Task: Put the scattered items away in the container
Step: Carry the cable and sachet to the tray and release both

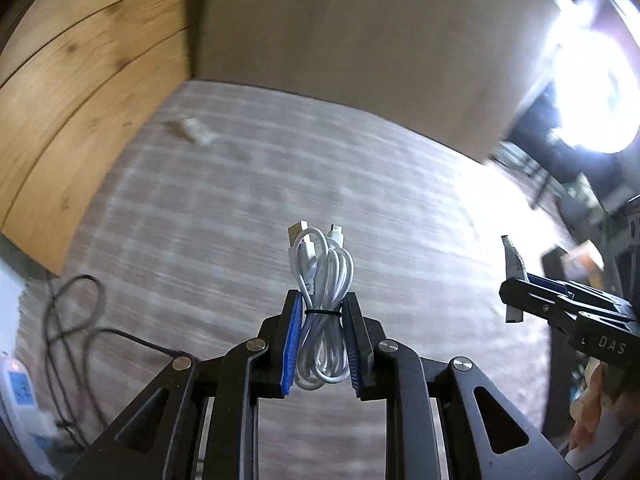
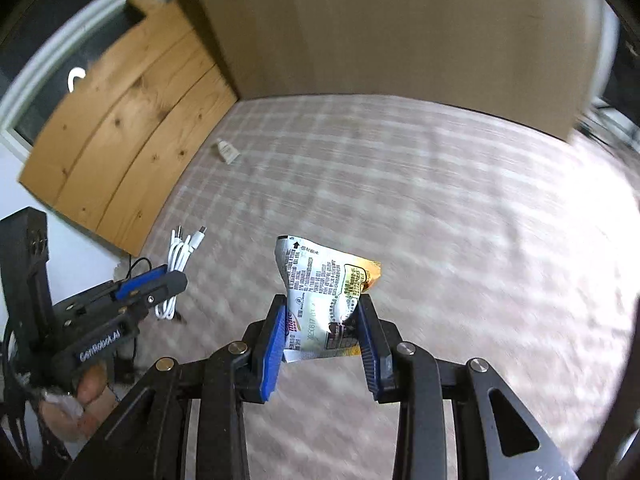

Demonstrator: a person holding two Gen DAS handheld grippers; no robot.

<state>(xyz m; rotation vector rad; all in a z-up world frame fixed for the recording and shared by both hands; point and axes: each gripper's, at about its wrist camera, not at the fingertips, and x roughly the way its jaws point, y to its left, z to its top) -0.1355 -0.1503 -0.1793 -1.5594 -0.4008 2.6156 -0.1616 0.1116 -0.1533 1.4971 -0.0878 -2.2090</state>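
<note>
White cable clamped in left tool; packet in right tool.

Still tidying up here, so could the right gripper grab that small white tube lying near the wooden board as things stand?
Probably not yet. The right gripper has its jaws shut on a foil snack packet, so it has no free grip. The plaid surface towards the small white tube looks bare, so nothing else blocks the way.
</note>
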